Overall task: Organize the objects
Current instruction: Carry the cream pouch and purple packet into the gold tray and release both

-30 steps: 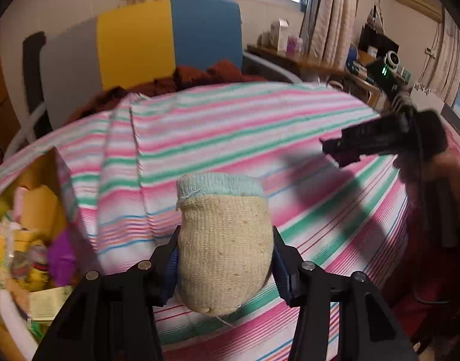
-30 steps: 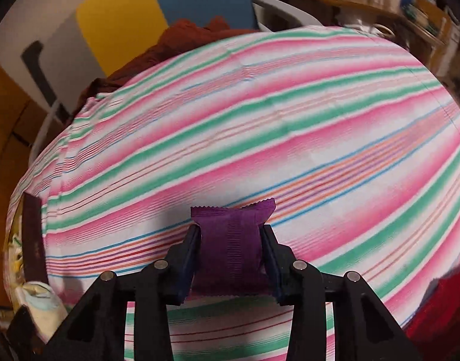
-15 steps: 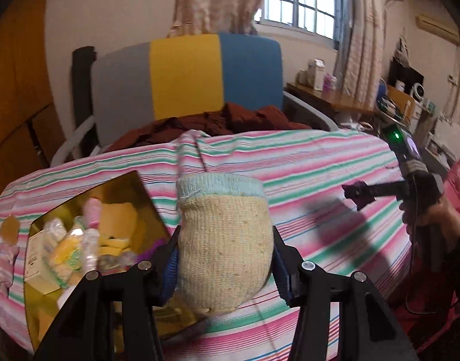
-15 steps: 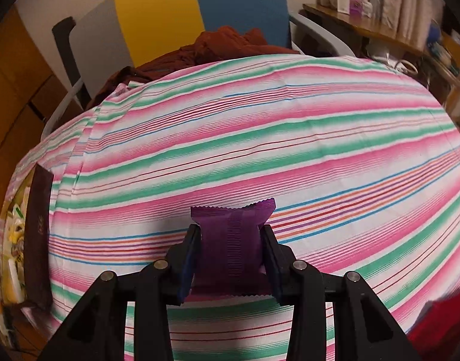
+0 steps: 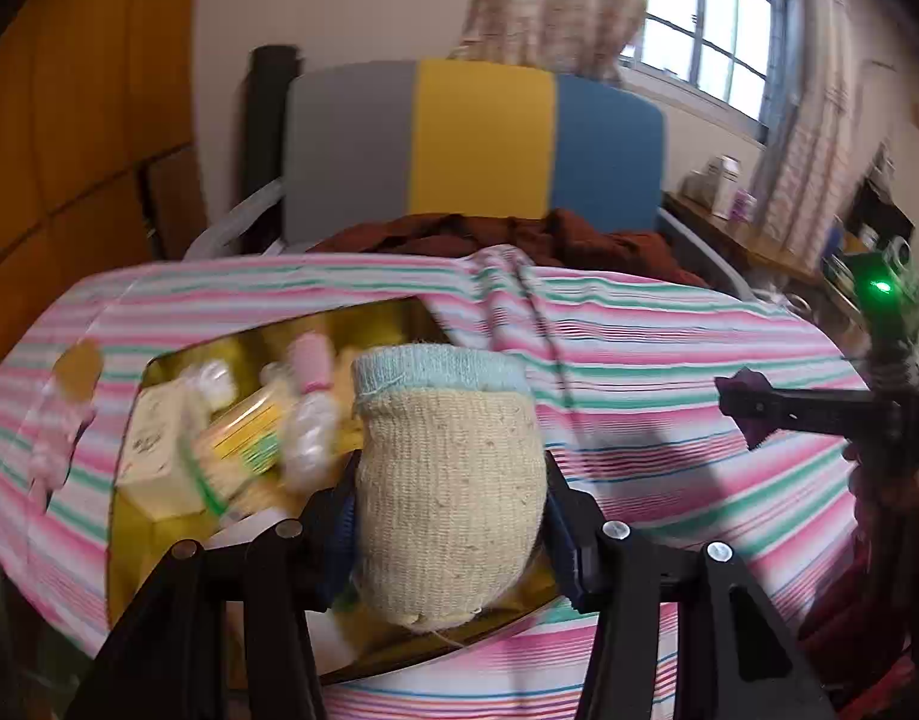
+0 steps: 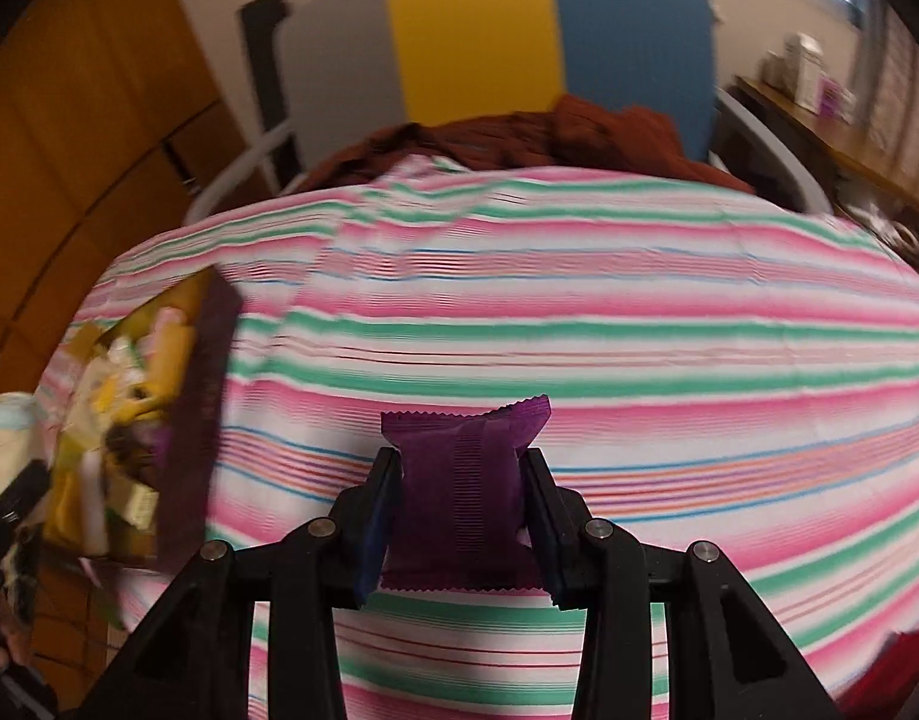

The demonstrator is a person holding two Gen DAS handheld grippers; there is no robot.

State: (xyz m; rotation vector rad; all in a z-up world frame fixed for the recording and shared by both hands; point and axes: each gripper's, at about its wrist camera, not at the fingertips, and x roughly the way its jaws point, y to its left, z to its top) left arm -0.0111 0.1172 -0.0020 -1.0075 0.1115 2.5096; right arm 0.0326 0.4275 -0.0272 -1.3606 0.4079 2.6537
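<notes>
My left gripper (image 5: 450,510) is shut on a cream knitted sock with a pale blue cuff (image 5: 450,480), held over the near edge of a gold-lined box (image 5: 129,540) full of small packets and bottles. My right gripper (image 6: 462,507) is shut on a purple snack packet (image 6: 459,486), above the striped tablecloth (image 6: 639,330). In the right wrist view the same box (image 6: 207,396) lies at the left with its dark outer wall showing, and the sock (image 6: 6,438) shows at the far left edge. The right gripper (image 5: 753,405) also appears at the right of the left wrist view.
A chair with grey, yellow and blue back panels (image 5: 477,144) stands behind the table, with a brown cloth (image 5: 519,234) heaped on its seat. A pink wrapped item (image 5: 51,432) lies on the cloth left of the box. A cluttered wooden desk (image 5: 759,240) is far right.
Both grippers have swung left and risen, still gripping the sock and the purple packet. The box has come further into both views, now under the sock in the left wrist view.
</notes>
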